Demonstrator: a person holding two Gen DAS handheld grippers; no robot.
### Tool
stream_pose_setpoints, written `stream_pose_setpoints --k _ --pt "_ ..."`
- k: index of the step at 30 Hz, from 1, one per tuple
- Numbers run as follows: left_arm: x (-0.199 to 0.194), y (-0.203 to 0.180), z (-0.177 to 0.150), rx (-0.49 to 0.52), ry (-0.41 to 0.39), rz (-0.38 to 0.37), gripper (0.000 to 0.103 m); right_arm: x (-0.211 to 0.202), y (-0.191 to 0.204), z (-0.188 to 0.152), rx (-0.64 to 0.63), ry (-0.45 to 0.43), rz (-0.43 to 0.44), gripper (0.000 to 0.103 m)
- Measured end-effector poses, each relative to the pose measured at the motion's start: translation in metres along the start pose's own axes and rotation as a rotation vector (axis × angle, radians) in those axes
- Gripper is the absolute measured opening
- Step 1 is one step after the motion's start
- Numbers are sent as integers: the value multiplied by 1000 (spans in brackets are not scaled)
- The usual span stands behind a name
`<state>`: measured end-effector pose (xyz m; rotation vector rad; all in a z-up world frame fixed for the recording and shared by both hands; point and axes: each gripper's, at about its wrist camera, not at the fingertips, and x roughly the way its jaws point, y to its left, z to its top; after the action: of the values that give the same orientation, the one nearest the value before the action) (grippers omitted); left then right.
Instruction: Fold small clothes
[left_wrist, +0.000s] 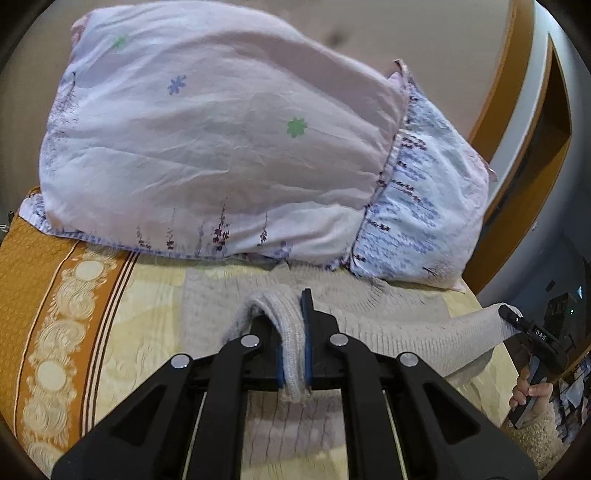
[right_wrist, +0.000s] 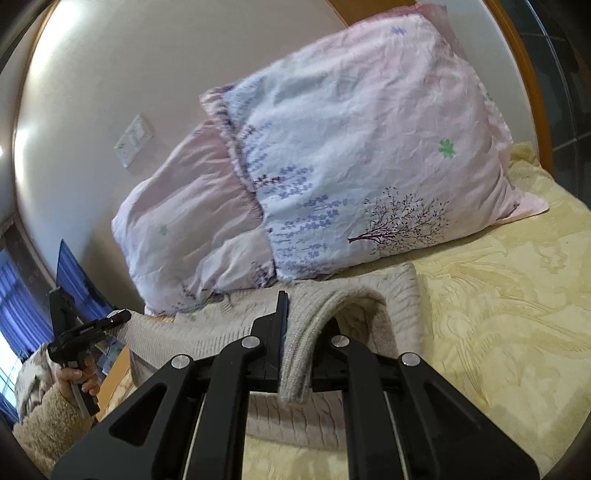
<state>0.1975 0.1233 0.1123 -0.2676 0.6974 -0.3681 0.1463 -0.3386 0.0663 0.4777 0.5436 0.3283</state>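
Observation:
A grey knitted sweater (left_wrist: 388, 317) lies across the yellow bedspread, just in front of the pillows; it also shows in the right wrist view (right_wrist: 402, 295). My left gripper (left_wrist: 293, 332) is shut on a ribbed edge of the sweater and holds it lifted off the bed. My right gripper (right_wrist: 299, 332) is shut on another ribbed edge, also lifted. Each gripper shows in the other's view, at the far side with knit stretched to it: the right one (left_wrist: 517, 321) and the left one (right_wrist: 110, 321).
Two pink and blue floral pillows (left_wrist: 221, 140) (right_wrist: 351, 177) lean against the wall behind the sweater. The bedspread (left_wrist: 129, 332) (right_wrist: 498, 314) has an orange patterned border at the left. A wooden bed frame (left_wrist: 495, 110) runs at the right.

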Motion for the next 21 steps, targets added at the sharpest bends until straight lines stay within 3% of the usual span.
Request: stream_pose_setpoints --k 9,17,19,20,21 --pt "73 36 -1 -110 112 28 7 73 -39 1 100 131 -103 8" --pt "103 52 -10 -172 156 31 8 100 -62 2 186 195 -123 9" --pt "107 52 -8 -182 153 33 11 107 -64 5 218 218 -114 19" --pt "108 52 -7 -190 152 37 13 109 -64 7 234 221 -105 34" --pt "109 51 -5 -196 153 33 24 110 -65 8 251 216 -92 50"
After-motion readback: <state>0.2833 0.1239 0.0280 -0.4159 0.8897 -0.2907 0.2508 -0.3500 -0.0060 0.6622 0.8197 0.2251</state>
